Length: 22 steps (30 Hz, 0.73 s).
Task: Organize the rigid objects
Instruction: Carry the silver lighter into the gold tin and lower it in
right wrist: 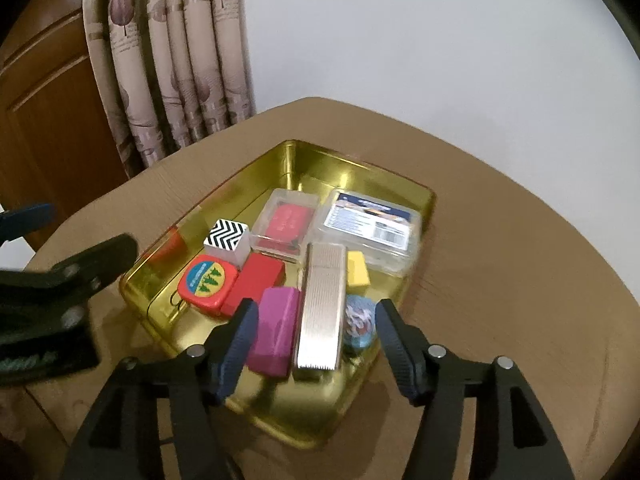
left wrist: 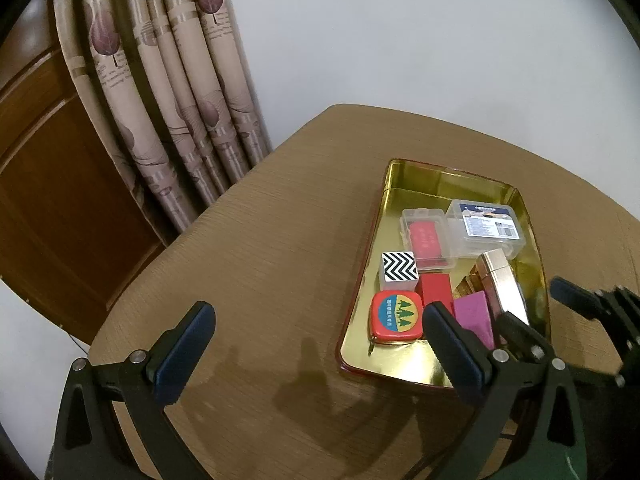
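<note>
Item: champagne metal bar (right wrist: 321,304), laid in gold tin (right wrist: 418,196) near its front edge on tabletop (right wrist: 500,280). Right claw (right wrist: 314,338) spread, empty; to be lifted clear without nudging.

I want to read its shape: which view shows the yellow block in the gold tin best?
The right wrist view: the small yellow block lies plainly visible beside the ribbed silver box. In the left wrist view that box hides it.
</note>
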Tool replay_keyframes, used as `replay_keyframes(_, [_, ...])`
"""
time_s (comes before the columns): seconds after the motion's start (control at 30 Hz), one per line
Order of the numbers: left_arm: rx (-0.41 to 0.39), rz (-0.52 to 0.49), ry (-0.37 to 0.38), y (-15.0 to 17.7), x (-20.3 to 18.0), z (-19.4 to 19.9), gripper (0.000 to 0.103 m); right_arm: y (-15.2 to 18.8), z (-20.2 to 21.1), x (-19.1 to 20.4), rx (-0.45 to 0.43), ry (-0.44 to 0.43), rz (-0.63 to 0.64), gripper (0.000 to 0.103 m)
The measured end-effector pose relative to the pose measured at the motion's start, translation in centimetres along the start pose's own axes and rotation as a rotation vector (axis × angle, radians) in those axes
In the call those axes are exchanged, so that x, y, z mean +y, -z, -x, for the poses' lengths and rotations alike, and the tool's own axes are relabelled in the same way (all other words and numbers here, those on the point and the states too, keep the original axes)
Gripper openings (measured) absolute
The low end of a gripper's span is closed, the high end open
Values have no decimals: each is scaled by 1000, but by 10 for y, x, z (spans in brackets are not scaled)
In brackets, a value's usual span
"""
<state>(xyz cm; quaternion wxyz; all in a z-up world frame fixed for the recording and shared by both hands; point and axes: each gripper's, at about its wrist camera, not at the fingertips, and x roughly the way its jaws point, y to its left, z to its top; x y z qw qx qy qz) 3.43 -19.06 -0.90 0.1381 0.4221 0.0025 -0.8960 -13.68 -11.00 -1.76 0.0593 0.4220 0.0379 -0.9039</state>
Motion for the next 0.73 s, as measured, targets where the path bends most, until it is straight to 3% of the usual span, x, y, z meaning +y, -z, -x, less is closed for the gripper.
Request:
replay_keyframes(0.3, [7, -27, 13, 2, -14, 1, 103, 30, 30, 2, 15, -2, -23, 64])
replay_keyframes(0.47, [12, -34, 50, 3, -19, 1, 103, 37, 35, 3, 14, -6, -27, 64])
replay_keyframes(0.73, [4, -42, 42, 4, -26, 3, 103, 40, 39, 9, 9, 13, 1, 64])
